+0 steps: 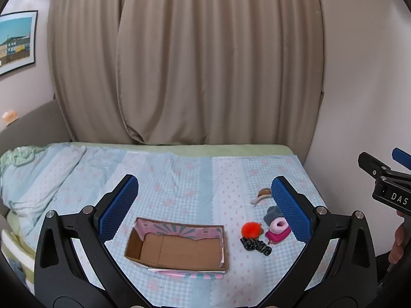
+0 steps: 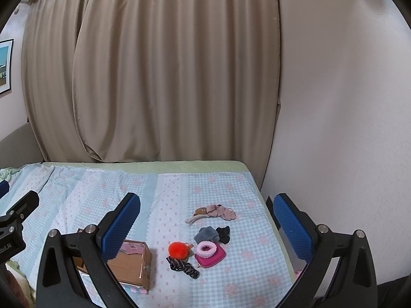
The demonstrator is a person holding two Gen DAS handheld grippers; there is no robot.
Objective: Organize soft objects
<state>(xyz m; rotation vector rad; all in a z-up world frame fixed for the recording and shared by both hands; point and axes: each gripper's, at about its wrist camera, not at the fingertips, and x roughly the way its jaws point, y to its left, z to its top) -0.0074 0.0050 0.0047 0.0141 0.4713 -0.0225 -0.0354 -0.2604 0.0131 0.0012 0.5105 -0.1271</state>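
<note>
Right hand-held gripper (image 2: 205,231) spread wide, empty, hovering above the bed (image 2: 231,187); left hand-held gripper (image 1: 204,209) likewise wide, nothing in it. Ahead of the right one, on the checked bedcover: fluffy orange pom-pom (image 2: 177,249), pink fuzzy scrunchie (image 2: 206,248) lying on a magenta zip pouch (image 2: 215,258), black patterned scrunchie (image 2: 183,266), grey scrunchie (image 2: 206,234). All prob. v. light, squashy, non-fragile; pinch each mid-body. Open cardboard box (image 1: 177,249) sits just left of them, w/ nothing inside.
</note>
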